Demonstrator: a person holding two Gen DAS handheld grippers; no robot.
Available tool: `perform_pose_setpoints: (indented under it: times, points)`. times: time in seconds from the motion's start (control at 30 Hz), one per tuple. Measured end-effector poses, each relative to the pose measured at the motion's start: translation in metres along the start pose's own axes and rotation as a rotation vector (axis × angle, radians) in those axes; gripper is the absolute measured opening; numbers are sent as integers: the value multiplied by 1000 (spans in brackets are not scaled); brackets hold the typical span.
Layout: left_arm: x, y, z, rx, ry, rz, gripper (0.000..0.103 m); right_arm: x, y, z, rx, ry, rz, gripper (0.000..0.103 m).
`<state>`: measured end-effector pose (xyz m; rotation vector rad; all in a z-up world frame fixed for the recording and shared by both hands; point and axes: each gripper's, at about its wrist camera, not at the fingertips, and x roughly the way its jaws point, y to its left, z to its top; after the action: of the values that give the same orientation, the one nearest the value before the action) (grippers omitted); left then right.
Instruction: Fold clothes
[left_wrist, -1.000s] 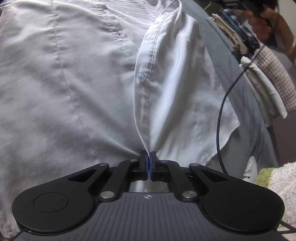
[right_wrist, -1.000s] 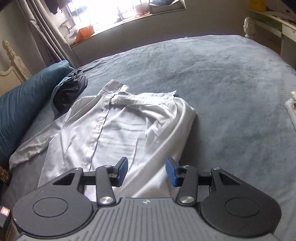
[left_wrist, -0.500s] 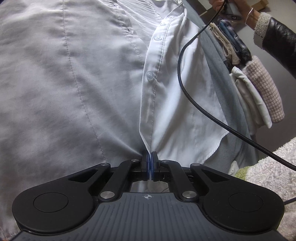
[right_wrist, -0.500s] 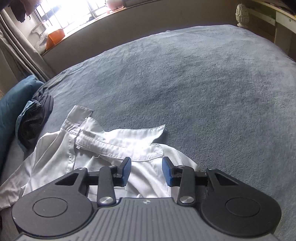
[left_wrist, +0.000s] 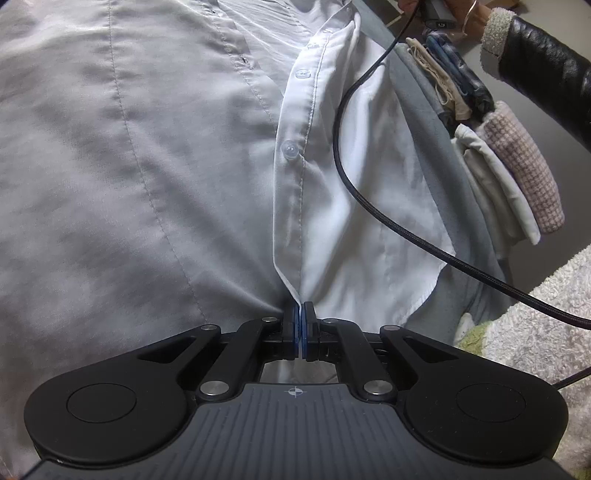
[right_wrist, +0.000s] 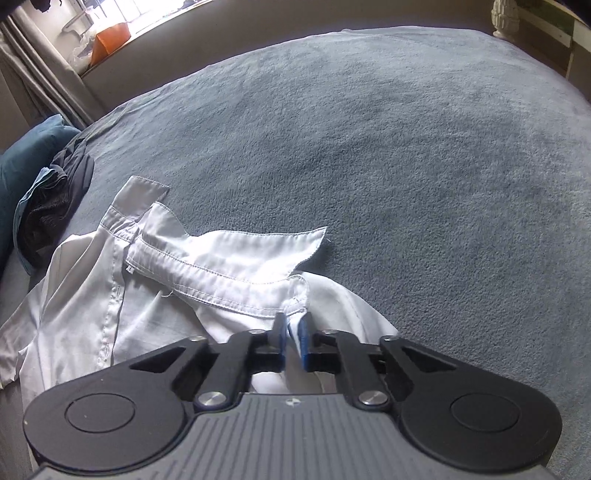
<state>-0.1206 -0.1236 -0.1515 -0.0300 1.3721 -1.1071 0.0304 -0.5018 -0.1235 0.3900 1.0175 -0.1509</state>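
We see a pale grey-white shirt (right_wrist: 155, 295) lying open on a grey bedspread (right_wrist: 406, 166). Our left gripper (left_wrist: 299, 326) is pinched tight on the bottom of the button placket (left_wrist: 291, 206), at the hem. Our right gripper (right_wrist: 292, 341) has just been closing its jaws, and its blue pads now clamp a fold of cloth just below the collar (right_wrist: 229, 266). Both ends of that front edge look secured, so we judge the grasping step done. The next move probably calls for lifting both ends together and carrying the panel across without letting the thin cloth slip.
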Motion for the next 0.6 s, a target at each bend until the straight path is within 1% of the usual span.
perform_pose_setpoints:
  times: [0.03, 0.2, 0.3, 0.43, 0.6]
  points:
    - [-1, 1, 0, -3, -2, -4, 3, -6, 4, 2, -8, -26, 21, 1]
    - [-1, 9, -1, -51, -5, -42, 3, -46, 15, 23, 93, -151, 193, 1]
    - [-2, 10, -2, -56, -5, -53, 3, -55, 32, 39, 131, -188, 261, 1]
    - [-4, 12, -4, -61, -12, -71, 2, -40, 65, 51, 87, -183, 269, 1]
    - [-5, 11, -5, -42, -19, -81, 1, -12, 107, 56, 17, -171, 280, 1]
